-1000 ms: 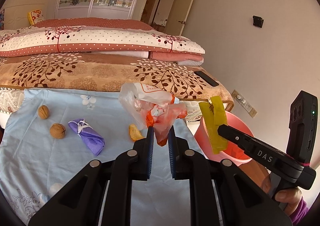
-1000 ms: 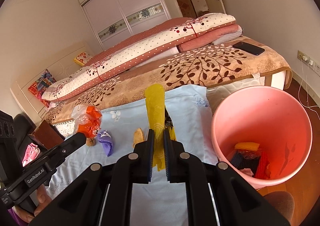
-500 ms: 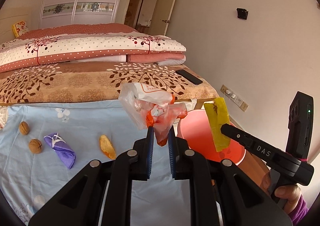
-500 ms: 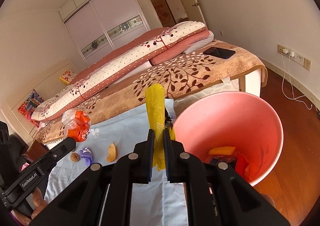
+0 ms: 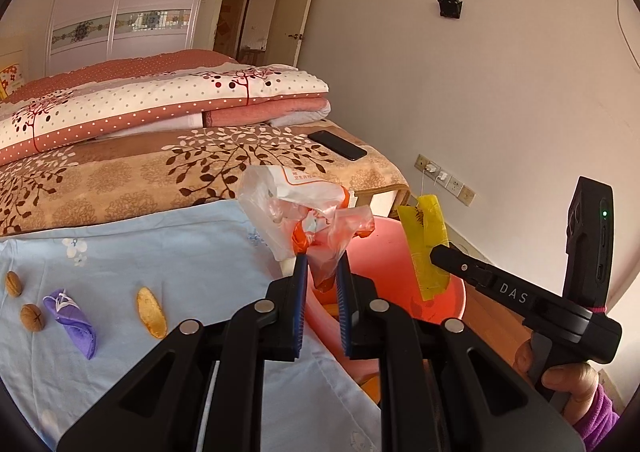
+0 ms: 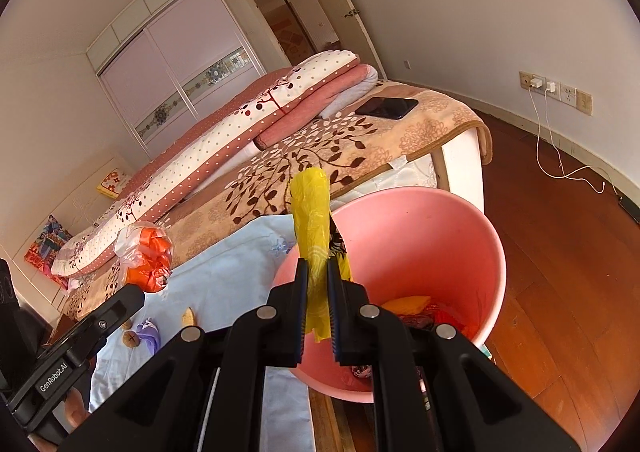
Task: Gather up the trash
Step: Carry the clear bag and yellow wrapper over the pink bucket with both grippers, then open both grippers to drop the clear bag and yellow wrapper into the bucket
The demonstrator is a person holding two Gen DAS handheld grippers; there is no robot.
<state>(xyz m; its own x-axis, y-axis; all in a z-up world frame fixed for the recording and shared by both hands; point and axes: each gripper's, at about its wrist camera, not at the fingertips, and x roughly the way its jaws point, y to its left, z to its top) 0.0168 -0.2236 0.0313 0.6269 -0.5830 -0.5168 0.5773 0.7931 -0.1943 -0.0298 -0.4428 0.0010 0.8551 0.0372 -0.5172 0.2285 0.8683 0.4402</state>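
While left fingers (image 5: 322, 272) pinch plastic bag (image 5: 304, 212) | right fingers (image 6: 318, 284) pinch yellow wrapper (image 6: 312, 220) | only right view shows bucket (image 6: 460, 228) contents.

The matte black plastic left gripper (image 5: 322, 272) has two angular arms, each with round silver screw heads, ending in flat fingers (image 5: 299, 294) faced with blue ribbed pads. The matching black right gripper (image 6: 318, 280) carries white "DAS" lettering, a green indicator light and a thin pink band. Behind its handle, a fuzzy purple sleeve cuff (image 5: 596, 418) shows.
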